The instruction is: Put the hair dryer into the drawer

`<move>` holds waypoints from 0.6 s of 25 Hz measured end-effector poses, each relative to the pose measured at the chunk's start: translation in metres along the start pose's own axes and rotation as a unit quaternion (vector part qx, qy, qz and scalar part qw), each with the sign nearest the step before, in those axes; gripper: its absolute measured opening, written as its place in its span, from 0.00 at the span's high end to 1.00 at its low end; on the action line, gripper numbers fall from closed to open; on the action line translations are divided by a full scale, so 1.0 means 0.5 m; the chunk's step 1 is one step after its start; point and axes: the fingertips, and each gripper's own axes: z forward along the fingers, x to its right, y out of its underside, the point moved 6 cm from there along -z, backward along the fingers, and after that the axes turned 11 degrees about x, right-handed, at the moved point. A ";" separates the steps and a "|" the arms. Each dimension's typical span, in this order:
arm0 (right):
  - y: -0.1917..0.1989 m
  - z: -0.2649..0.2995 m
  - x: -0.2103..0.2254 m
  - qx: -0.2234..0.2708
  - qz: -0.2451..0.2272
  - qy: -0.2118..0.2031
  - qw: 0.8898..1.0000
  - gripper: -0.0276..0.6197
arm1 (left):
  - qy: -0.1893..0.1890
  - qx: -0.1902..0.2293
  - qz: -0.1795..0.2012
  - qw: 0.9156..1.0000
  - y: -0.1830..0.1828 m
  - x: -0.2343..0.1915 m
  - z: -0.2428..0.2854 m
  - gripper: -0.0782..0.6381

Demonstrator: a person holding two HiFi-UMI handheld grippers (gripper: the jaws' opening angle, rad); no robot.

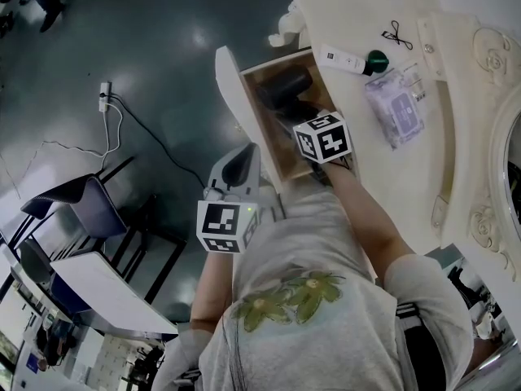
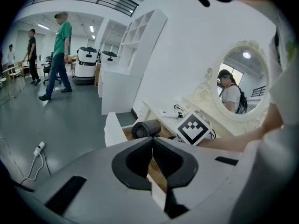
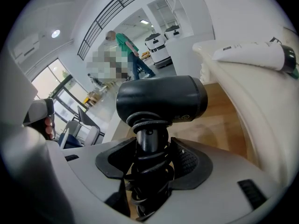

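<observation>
Well left of the drawer (image 1: 230, 84), a white power strip (image 1: 104, 96) lies on the dark floor with its cable trailing away. Just beside the drawer's white front panel, at the end nearer the person, is the left gripper (image 1: 244, 155). In the left gripper view its jaws are pressed together with nothing between them (image 2: 152, 143), and it points toward the open drawer (image 2: 112, 129).

The drawer is pulled out, showing its wooden inside. The black hair dryer (image 1: 285, 88) is within the drawer's walls, barrel lying crosswise. The right gripper (image 1: 308, 111) reaches down into the drawer from the person's side. In the right gripper view its jaws are clamped (image 3: 150, 157) on the dryer's handle, which has the cord coiled round it. The barrel (image 3: 161, 99) stands above the jaws, over the drawer's wooden floor (image 3: 224, 120).

Right of the drawer, on the cream dressing table (image 1: 456, 120), a white tube (image 1: 346, 59) with a green cap lies near the drawer's far corner. A clear packet (image 1: 395, 108) lies farther right.
</observation>
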 end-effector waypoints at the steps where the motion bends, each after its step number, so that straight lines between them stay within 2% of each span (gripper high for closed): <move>1: 0.001 0.001 0.001 -0.001 0.000 0.001 1.000 0.60 | 0.000 -0.001 0.000 1.000 0.001 -0.001 0.000 0.87; 15: 0.023 0.022 0.016 -0.018 0.008 0.011 1.000 0.60 | -0.005 -0.007 -0.004 1.000 0.009 -0.007 0.005 0.87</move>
